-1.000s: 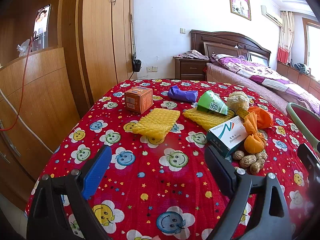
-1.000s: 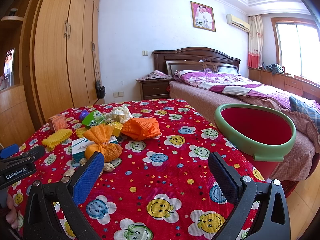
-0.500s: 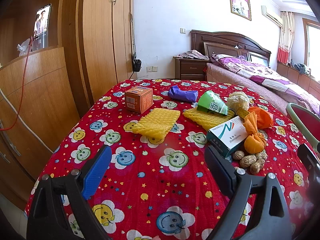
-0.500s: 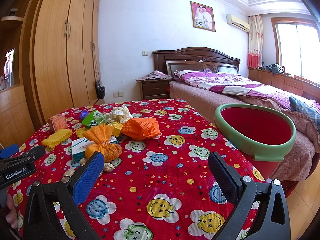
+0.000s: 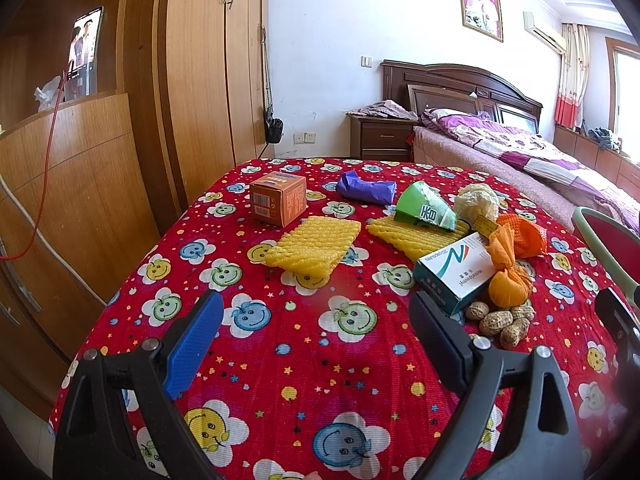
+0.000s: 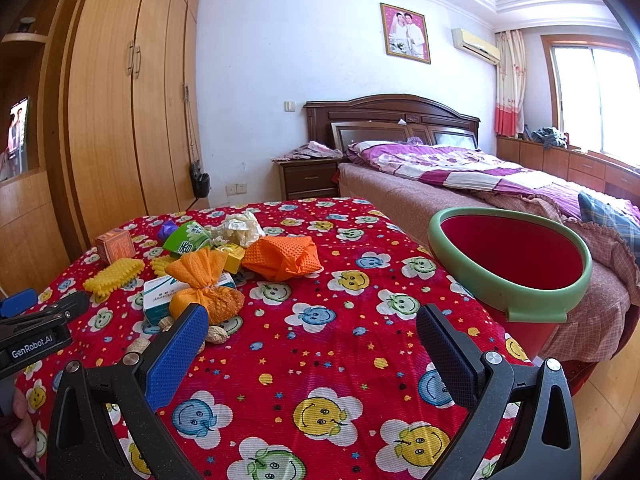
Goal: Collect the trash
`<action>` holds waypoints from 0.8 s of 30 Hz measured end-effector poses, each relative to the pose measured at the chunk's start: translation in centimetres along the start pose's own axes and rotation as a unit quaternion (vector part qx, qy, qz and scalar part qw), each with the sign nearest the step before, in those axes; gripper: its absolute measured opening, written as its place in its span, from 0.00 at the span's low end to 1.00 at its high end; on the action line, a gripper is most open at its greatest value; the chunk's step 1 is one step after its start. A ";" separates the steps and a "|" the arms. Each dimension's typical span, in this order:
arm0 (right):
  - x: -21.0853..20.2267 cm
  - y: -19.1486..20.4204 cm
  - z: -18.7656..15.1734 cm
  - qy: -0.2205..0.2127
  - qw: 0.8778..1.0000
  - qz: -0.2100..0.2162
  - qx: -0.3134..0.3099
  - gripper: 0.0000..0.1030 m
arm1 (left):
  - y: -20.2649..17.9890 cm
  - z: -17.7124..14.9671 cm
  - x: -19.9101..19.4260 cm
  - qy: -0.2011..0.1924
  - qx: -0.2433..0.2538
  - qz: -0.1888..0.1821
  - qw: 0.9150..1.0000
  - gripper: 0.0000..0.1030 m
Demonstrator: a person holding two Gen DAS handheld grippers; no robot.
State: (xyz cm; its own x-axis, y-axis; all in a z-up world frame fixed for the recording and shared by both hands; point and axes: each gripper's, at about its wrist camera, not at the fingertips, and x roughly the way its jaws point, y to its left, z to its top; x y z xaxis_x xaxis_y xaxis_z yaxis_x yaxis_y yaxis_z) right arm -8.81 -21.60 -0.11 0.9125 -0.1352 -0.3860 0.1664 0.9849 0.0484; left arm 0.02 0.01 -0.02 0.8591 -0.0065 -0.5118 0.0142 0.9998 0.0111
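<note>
Trash lies on a red smiley tablecloth: an orange box, two yellow foam nets, a purple wrapper, a green packet, a white-teal medicine box, orange mesh bundles, crumpled white paper and peanuts. My left gripper is open and empty, short of the foam nets. My right gripper is open and empty above the cloth. A red bin with a green rim stands at the table's right edge.
A wooden wardrobe and cabinet stand to the left. A bed and nightstand lie behind the table. The left gripper's body shows at the left of the right wrist view.
</note>
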 end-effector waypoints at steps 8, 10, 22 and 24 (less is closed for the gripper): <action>0.0 -0.1 -0.1 0.003 1.000 0.009 0.000 1.00 | 0.7 0.3 0.9 0.024 -0.008 -0.021 0.999 0.91; 0.4 -0.2 0.0 0.016 1.000 0.014 0.004 1.00 | 1.2 0.5 1.9 0.040 -0.014 -0.033 0.999 0.91; 3.4 -1.2 2.4 0.100 0.994 0.040 0.028 1.00 | 0.8 4.6 4.6 0.075 0.029 -0.039 0.996 0.91; 4.1 -1.3 3.0 0.113 0.992 0.041 0.030 1.00 | 1.3 5.6 5.8 0.081 0.027 -0.038 0.996 0.91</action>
State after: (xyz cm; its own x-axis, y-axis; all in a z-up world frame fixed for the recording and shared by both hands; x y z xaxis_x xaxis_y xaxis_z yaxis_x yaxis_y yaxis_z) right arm -4.14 -23.72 0.99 0.8183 -0.0213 -0.5745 0.1234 0.9825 0.1393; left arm 7.86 1.13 1.87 0.7601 -0.0753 -0.6454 0.1072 0.9942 0.0103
